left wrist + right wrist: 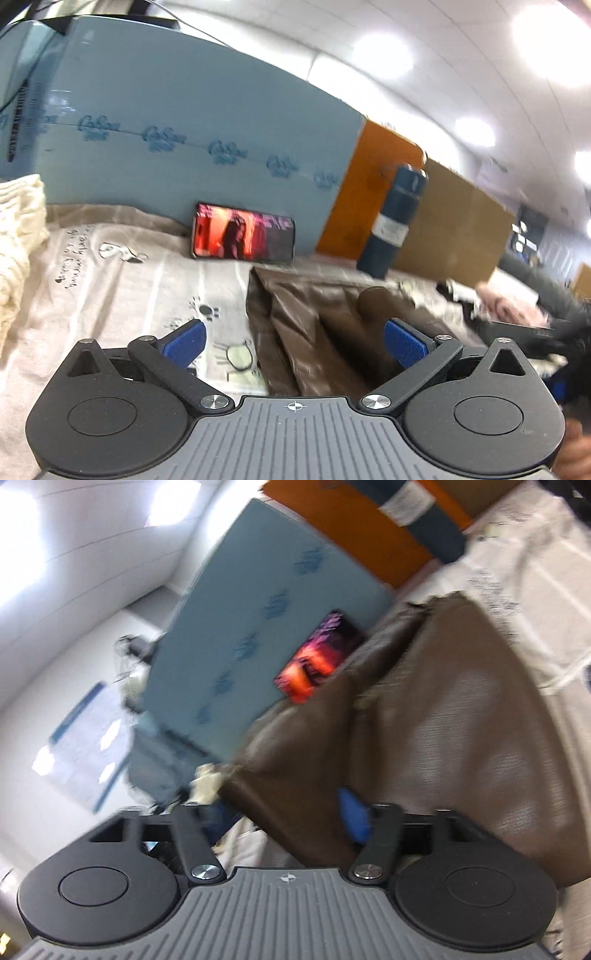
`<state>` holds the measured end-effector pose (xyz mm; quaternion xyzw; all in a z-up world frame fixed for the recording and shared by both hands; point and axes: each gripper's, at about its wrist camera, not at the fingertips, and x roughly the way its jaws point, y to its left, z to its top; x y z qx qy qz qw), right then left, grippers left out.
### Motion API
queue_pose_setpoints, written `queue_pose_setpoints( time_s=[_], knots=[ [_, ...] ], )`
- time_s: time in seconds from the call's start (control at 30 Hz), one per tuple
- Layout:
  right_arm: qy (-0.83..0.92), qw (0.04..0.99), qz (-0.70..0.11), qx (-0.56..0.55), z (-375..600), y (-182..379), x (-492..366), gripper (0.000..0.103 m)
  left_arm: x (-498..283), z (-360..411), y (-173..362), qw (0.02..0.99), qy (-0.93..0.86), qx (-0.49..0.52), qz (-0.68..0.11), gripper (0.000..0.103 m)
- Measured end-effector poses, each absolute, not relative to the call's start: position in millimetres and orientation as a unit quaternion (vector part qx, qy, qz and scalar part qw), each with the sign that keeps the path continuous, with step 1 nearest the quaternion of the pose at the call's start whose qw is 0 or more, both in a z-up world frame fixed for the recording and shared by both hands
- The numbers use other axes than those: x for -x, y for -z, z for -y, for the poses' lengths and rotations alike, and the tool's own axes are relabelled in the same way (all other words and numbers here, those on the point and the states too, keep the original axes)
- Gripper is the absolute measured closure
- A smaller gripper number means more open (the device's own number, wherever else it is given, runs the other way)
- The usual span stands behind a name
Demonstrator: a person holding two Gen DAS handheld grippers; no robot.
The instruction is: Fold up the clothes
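left gripper (294,343): black body, 2 round black housings with a raised disc each, triangular cut-outs above
left pads (400,345): blue, ribbed, on black link arms
left screws: silver, 1 at each arm pivot, smaller ones near the arm tips
left deck: grey, grooved, white crosshair mark at centre
right gripper (295,821): same black housings, grey grooved deck, crosshair mark
right pad (352,818): blue, blurred
right screws: silver, 2 at arm pivots

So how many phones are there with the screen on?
1. The phone leans against the blue foam board, behind the brown garment on the printed sheet. Others may be hidden.
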<state>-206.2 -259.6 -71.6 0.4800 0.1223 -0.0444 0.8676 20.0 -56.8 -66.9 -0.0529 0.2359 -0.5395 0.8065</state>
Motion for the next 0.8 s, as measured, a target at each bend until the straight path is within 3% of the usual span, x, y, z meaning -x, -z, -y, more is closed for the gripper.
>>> queue_pose_setpoints(
  time_s=[0.13, 0.27, 0.4, 0.63, 0.8],
  knots=[
    [0.005, 0.867, -0.120, -0.483, 253.7, 69.7, 208.8, 0.017, -18.4, 53.2, 64.2, 0.795, 0.559, 0.074, -0.222, 0.000],
    [0.026, 0.855, -0.154, -0.494, 259.1, 81.8, 200.6, 0.017, -6.3, 65.8, 65.8, 0.781, 0.584, 0.023, -0.218, 0.000],
    [0.049, 0.870, -0.181, -0.455, 250.2, 78.9, 196.5, 0.022, -15.5, 68.8, 71.8, 0.770, 0.580, 0.042, -0.263, 0.000],
    [0.061, 0.893, -0.111, -0.432, 269.6, 59.3, 232.7, 0.005, -31.6, 74.1, 82.3, 0.744, 0.570, 0.075, -0.340, 0.000],
    [0.174, 0.890, -0.108, -0.407, 303.5, 59.7, 257.2, 0.005, -42.5, 78.7, 92.2, 0.719, 0.562, 0.106, -0.395, 0.000]
  ],
)
